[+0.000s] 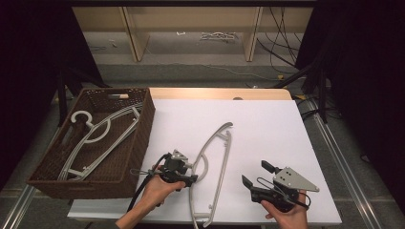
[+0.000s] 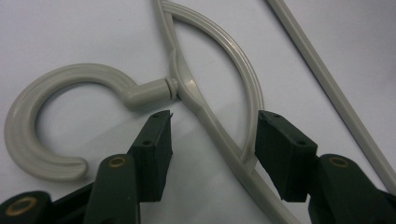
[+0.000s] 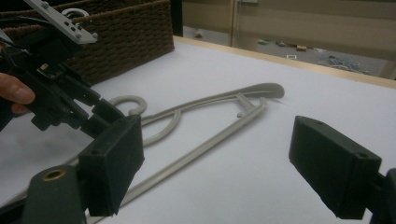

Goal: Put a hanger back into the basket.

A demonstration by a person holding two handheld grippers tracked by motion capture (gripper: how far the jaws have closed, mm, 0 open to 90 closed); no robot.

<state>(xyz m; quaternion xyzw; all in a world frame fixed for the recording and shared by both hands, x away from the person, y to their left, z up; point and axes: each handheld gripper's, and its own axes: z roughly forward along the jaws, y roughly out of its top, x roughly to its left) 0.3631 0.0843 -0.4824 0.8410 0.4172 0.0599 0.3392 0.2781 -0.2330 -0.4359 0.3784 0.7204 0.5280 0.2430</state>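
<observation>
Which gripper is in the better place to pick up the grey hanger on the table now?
Left. The left gripper has its jaws on both sides of the hanger shoulder, near the hook. The right gripper is open and apart from it.

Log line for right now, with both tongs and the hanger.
left tongs: open, straddling hanger arm near hook | right tongs: open, apart from it | wicker basket: holds more hangers

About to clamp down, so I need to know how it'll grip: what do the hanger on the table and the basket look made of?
The hanger looks like moulded grey plastic: smooth, slightly glossy, with ribbed grooves along its arms and a seamed collar at the hook. It is probably slippery between the jaws. The basket looks like dark brown woven wicker or rattan, matte, with a visible weave. Whether it is natural or synthetic I cannot tell.
</observation>
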